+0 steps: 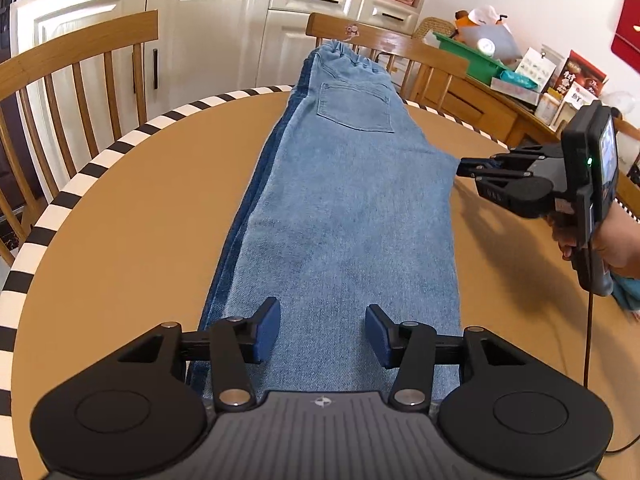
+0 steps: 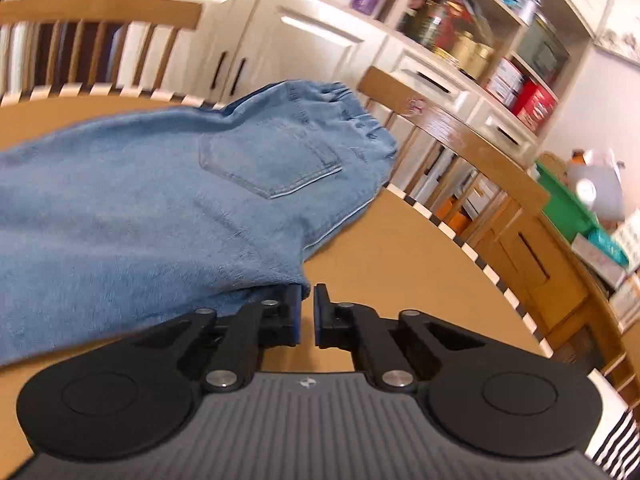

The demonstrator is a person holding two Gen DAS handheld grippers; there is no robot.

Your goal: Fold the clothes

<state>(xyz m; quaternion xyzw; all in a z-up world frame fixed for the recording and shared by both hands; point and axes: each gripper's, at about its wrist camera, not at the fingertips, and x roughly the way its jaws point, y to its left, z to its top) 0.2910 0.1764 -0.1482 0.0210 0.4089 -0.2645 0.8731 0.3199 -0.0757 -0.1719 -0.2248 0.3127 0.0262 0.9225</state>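
Light blue jeans (image 1: 344,200), folded lengthwise, lie on the round brown table (image 1: 132,216), with the waistband at the far edge and the back pocket facing up. My left gripper (image 1: 323,332) hovers open over the leg part, with denim below the gap and neither pad touching it. My right gripper (image 1: 464,168) comes in from the right, held by a hand (image 1: 612,248). In the right wrist view the right gripper (image 2: 307,312) has its jaws closed, and the pointed crotch corner of the jeans (image 2: 160,208) is caught at its fingertips (image 2: 294,300).
The table has a black-and-white striped rim (image 1: 120,148). Wooden chairs (image 1: 76,80) stand behind it at left and at the far side. White cabinets fill the back. A sideboard at right carries a green bin (image 1: 472,58) and boxes. A black cable (image 1: 587,340) hangs from the right gripper.
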